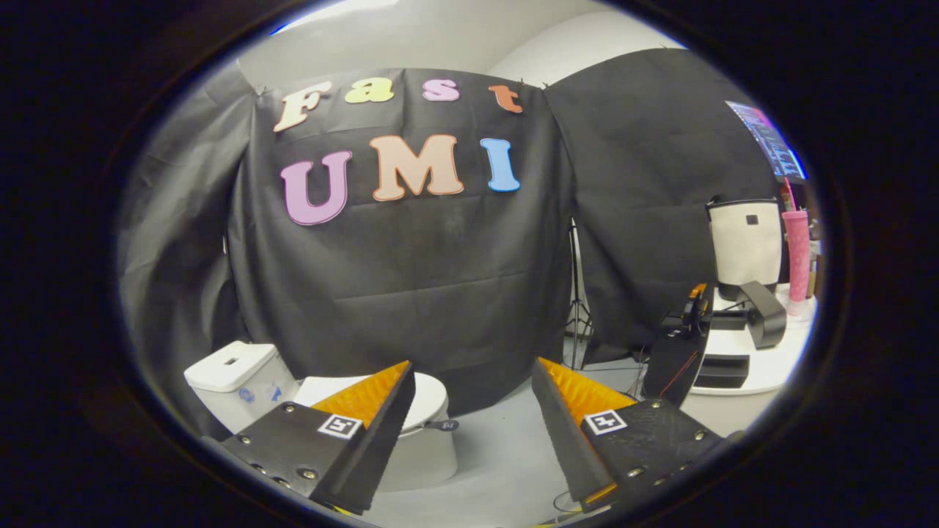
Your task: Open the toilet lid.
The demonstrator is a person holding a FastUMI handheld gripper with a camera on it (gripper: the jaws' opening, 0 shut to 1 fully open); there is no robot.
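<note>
Now tongs spread wide, nothing held — toilet lid down, beyond left finger.

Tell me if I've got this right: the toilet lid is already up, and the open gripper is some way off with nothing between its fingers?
Not quite. In the gripper view the toilet lid is still down and closed. The rest holds: the gripper is open, off the toilet, holding nothing.

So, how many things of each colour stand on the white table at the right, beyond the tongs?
White: 1, the bag
Pink: 1, the tumbler
Black: 2, the curved device and the box
Total: 4
The open tongs hold nothing; the toilet lid is down.
</note>
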